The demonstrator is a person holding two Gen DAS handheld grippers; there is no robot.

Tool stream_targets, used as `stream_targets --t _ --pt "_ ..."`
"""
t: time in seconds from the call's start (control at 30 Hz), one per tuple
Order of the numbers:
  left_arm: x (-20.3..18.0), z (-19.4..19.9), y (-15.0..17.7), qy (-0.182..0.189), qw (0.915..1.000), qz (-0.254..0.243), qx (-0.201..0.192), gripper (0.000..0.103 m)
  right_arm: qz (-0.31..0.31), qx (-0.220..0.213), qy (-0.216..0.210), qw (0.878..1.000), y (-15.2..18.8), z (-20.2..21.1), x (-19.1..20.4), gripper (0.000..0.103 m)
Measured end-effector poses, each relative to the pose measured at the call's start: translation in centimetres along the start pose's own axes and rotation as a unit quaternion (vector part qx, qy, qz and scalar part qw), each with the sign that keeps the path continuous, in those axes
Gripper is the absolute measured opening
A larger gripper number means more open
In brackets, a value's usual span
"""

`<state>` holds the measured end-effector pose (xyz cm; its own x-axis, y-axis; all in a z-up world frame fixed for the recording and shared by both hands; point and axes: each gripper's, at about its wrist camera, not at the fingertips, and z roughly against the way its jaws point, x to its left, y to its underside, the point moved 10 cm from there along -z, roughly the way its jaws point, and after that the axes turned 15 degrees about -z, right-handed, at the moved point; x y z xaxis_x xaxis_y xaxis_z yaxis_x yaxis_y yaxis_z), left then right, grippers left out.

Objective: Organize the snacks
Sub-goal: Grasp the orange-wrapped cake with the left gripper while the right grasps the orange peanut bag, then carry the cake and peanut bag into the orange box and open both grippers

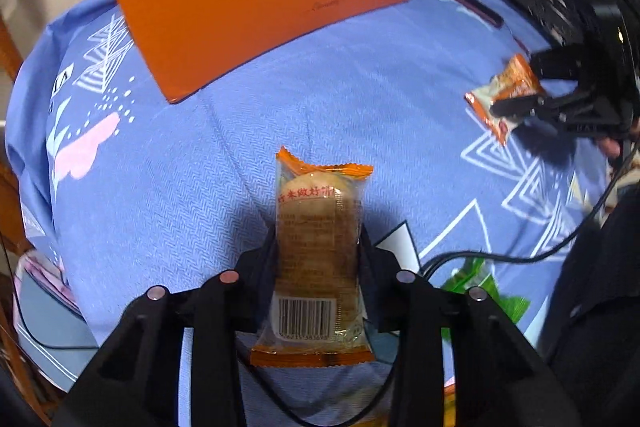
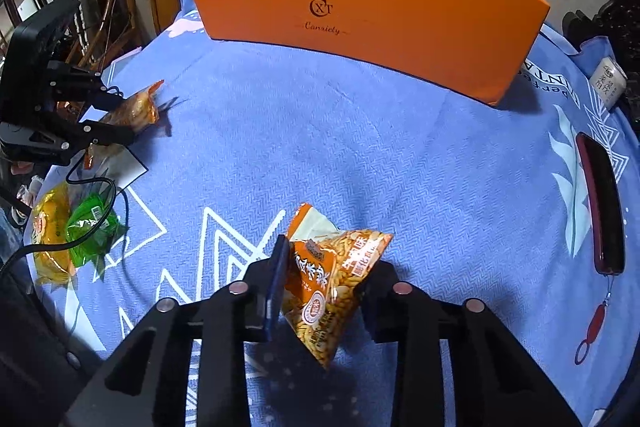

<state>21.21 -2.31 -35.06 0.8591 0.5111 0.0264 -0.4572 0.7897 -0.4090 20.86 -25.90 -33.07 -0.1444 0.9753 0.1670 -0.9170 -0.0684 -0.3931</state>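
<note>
**Both grippers hold a snack above the blue cloth**

The left gripper (image 1: 318, 251) pinches a clear cake packet (image 1: 316, 251) with orange ends between its two fingers, at the lower centre of the left wrist view. The right gripper (image 2: 320, 283) pinches an orange peanut bag (image 2: 334, 283), at the lower centre of its view. The orange box (image 2: 360, 15) stands open at the top of the frame on the blue cloth (image 2: 400, 155). A green packet (image 2: 92, 231) and a yellow packet (image 2: 50, 227) lie touching at the left edge. A dark red case (image 2: 602, 203) lies at the right.

Box (image 2: 360, 11) stands at far edge of desk (image 2: 360, 147). Two snack packets (image 2: 72, 231) lie side by side, near-left. Phone (image 2: 602, 203) lies far right.
</note>
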Motion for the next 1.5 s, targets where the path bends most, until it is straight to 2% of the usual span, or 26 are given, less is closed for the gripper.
stream_targets --t 0.2,0.47,0.63,0.77,0.97,1.03,1.17,1.33,1.5 --pt "0.3 0.6 -0.2 -0.008 0.9998 0.016 -0.008 0.035 0.004 -0.008 -0.008 1.000 -0.1 0.7 0.7 0.017" --pt "0.6 1.3 -0.1 -0.020 0.9991 0.033 -0.016 0.035 -0.021 -0.026 -0.028 0.999 -0.4 2.3 0.9 0.015" --pt "1.0 3.0 -0.9 -0.027 0.9979 0.045 -0.039 0.035 -0.046 -0.054 -0.036 0.997 -1.7 4.3 0.8 0.014" --pt "1.4 5.0 -2.8 -0.035 0.9954 0.059 -0.066 0.035 -0.050 -0.084 -0.039 0.994 -3.5 6.3 0.9 0.014" --pt "2.5 10.2 -7.5 -0.063 0.9878 0.068 -0.125 0.035 -0.057 -0.140 -0.044 0.987 -7.6 9.8 0.9 0.014" --pt "3.1 11.8 -8.8 -0.071 0.9853 0.066 -0.141 0.035 -0.058 -0.163 -0.047 0.984 -9.5 11.2 0.8 0.014" --pt "5.3 14.7 -13.6 -0.094 0.9790 0.063 -0.170 0.035 -0.064 -0.209 -0.054 0.974 -14.5 13.7 0.5 0.014" --pt "8.5 16.4 -19.8 -0.122 0.9710 0.076 -0.191 0.035 -0.073 -0.257 -0.061 0.962 -20.9 15.9 0.0 0.015" --pt "11.0 16.2 -24.5 -0.142 0.9683 0.077 -0.190 0.035 -0.063 -0.282 -0.054 0.956 -26.4 16.4 -0.3 0.015"
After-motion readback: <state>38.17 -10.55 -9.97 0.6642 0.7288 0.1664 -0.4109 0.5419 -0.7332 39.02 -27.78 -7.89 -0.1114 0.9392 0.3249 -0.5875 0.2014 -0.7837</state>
